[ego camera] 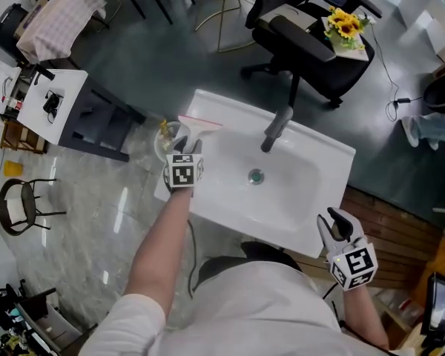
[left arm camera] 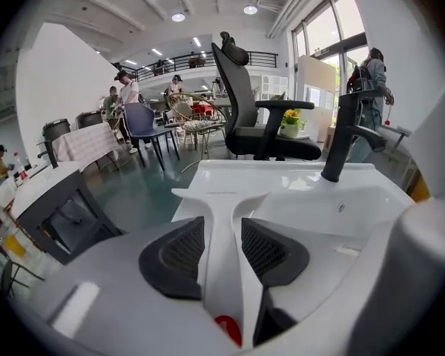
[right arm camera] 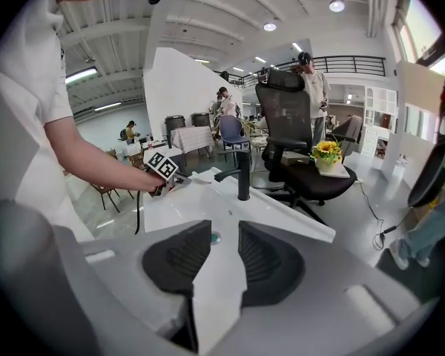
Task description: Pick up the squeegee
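Note:
A white squeegee [ego camera: 201,127] with a thin red blade lies on the far left corner of the white sink [ego camera: 315,145], its handle towards me. My left gripper [ego camera: 184,148] reaches over that corner. In the left gripper view the squeegee's handle [left arm camera: 222,199] runs between the two black pads [left arm camera: 179,252], close to both, and the jaws stand open around it. The squeegee still rests on the sink rim [left arm camera: 282,170]. My right gripper [ego camera: 336,225] hovers by the sink's near right corner, open by a narrow gap [right arm camera: 225,225] with nothing in it.
A black faucet [ego camera: 277,128] stands at the sink's back edge above the drain [ego camera: 256,175]. A small bowl [ego camera: 165,139] sits just left of the squeegee. Behind the sink are a black office chair [ego camera: 311,39] with sunflowers [ego camera: 345,24] and a white table [ego camera: 55,102].

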`<control>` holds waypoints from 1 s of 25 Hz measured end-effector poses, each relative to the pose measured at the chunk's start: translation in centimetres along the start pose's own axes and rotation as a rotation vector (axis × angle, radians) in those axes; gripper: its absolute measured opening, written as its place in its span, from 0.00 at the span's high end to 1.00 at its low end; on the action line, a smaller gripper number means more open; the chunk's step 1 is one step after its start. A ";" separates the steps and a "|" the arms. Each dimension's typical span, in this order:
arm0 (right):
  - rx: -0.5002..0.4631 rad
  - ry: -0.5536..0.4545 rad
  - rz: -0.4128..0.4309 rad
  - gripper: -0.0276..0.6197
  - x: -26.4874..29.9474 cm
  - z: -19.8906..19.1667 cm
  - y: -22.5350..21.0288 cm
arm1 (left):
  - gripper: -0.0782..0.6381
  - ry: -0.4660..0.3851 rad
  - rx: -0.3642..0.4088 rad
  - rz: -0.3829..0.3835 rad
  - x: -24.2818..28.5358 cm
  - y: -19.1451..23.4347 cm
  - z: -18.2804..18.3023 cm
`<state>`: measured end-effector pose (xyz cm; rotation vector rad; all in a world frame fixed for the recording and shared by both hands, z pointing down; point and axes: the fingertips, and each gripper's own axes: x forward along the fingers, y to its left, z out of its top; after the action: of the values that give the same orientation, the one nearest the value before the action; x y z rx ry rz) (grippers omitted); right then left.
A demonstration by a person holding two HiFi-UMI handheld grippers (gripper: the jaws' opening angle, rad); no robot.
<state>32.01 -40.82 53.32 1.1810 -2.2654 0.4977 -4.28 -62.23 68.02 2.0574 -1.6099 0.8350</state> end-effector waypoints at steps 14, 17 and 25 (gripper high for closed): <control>-0.018 -0.001 0.033 0.80 1.0 0.4 2.1 | 0.74 -0.045 -0.036 -0.006 -2.4 0.1 0.6; -0.027 -0.008 0.047 0.80 1.2 0.6 3.4 | 0.74 -0.076 -0.045 -0.021 -4.1 0.1 1.2; -0.046 -0.039 0.079 0.80 1.3 1.2 8.7 | 0.74 -0.146 -0.071 -0.071 -11.4 0.7 0.9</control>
<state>23.83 -37.48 52.47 1.0910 -2.3509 0.4541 -6.55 -54.69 59.67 2.1546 -1.6062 0.6065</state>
